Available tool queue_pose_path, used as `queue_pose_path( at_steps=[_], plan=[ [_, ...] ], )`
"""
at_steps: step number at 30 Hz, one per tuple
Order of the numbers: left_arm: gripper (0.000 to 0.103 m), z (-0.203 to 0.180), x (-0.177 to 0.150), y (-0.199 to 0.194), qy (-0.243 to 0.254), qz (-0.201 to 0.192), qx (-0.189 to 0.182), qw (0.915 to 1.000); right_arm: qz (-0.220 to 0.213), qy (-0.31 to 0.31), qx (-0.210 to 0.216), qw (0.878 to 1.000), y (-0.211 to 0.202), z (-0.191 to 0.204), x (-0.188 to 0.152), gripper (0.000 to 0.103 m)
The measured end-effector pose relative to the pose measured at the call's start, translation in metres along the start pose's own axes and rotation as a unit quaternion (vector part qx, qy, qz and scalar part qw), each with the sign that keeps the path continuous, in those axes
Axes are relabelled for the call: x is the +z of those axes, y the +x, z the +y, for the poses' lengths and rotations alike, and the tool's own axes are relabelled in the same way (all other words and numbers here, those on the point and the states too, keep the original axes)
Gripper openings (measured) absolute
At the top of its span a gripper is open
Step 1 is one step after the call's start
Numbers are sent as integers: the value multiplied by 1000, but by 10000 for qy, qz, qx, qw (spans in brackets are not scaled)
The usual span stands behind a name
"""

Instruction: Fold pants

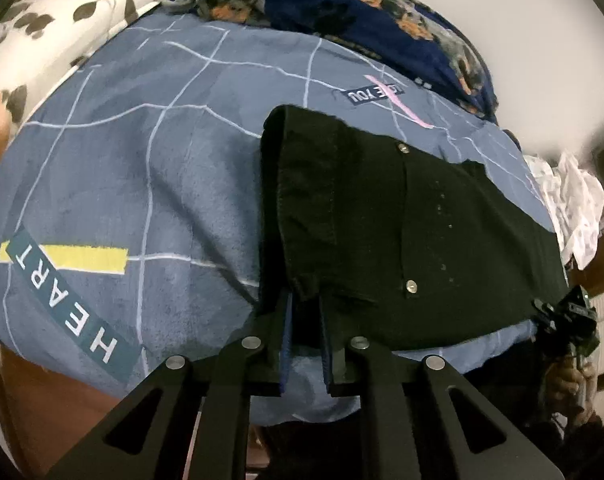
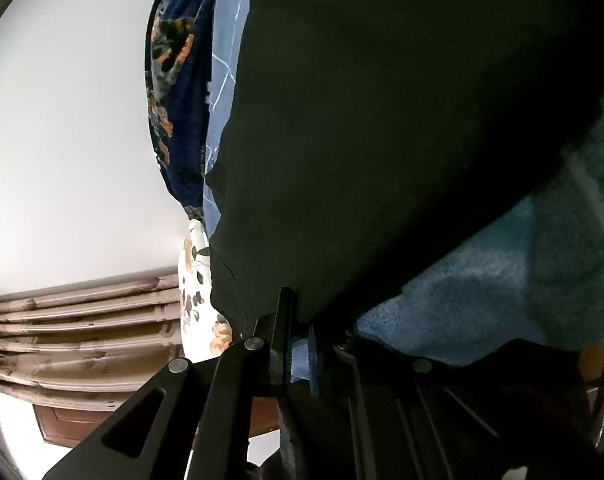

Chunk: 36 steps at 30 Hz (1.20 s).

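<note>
A blue-grey bedsheet (image 1: 142, 184) with pale grid lines (one printed label reads HEART) covers the bed, with a navy floral blanket (image 1: 366, 12) bunched along the top of the frame. The black pants (image 1: 382, 220) lie folded at centre right. The left gripper (image 1: 305, 312), bottom centre, is clamped on their near edge. At far right, the right gripper (image 1: 558, 316) pinches the pants' edge, jaws closed.

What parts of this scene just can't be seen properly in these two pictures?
- Left wrist view: the near edge of the black pants is hidden behind the left gripper.
- Right wrist view: the pants fill the picture as a dark mass; no folds or seams show.
- Right wrist view: the blue bedsheet is blurred.
</note>
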<state>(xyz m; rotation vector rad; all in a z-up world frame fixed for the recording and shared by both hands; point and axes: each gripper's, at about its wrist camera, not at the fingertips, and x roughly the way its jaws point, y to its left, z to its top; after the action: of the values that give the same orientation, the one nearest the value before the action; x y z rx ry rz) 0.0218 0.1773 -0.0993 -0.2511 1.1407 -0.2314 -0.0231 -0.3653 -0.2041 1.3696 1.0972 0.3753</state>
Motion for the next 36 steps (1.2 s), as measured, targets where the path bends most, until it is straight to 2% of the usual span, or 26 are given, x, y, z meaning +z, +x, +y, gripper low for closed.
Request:
queue_pose_path(
  at_steps=[4,5,7,9,11,12,13,14,15,16,17,19,21,24,25,29,36],
  plan=[
    [13,-9,-1,-1,187,-74,161,9997,420,89,-27,9991,-12,0,-8,20],
    [13,-8,-1,-1,139,-84,129,9998,605,-82,-199,9979,-16,6,-14,32],
    [14,-5,-2,-2,27,-96,82,9999,1004,-753,-479,9909,-25,30,-28,35],
    [14,-4,-3,-2,-66,-149,81,9998,1042,-1696,-621,9780,-39,69,-39,35],
    [15,-5,-3,-1,-70,-201,145,9997,658,-2779,-705,9558,-51,120,-38,39],
    [15,-8,-4,-1,-12,-225,223,9995,408,-3205,-773,9432,-53,139,-35,53],
    [17,-10,-5,-1,37,-235,285,9993,112,-3812,-929,9197,-49,163,-27,62],
    [20,-12,-5,-2,102,-251,386,9989,9,-4180,-1107,9017,-41,175,-19,72],
    [21,-15,-5,-2,168,-267,494,9983,-45,-4444,-1372,8852,-29,183,-10,73],
    [22,-16,-6,-2,225,-278,554,9978,-26,-4616,-1702,8706,-11,189,3,73],
    [24,-17,-6,-2,256,-280,598,9975,127,-4717,-1861,8618,9,193,17,73],
    [29,-17,-7,-2,274,-307,697,9967,355,-4901,-1819,8518,41,198,39,71],
    [32,-14,-7,-1,233,-328,723,9966,584,-5110,-1812,8382,72,203,53,64],
    [35,-11,-7,-1,167,-335,711,9968,873,-5519,-1832,8089,112,214,59,61],
    [36,-11,-7,-1,170,-341,724,9966,1002,-5683,-1845,7956,126,217,62,61],
    [43,-11,-7,-1,241,-391,832,9955,1442,-5998,-1955,7624,171,225,63,58],
    [52,-2,-8,-1,91,-407,773,9961,2483,-5868,-2172,7395,221,209,74,34]
  ],
)
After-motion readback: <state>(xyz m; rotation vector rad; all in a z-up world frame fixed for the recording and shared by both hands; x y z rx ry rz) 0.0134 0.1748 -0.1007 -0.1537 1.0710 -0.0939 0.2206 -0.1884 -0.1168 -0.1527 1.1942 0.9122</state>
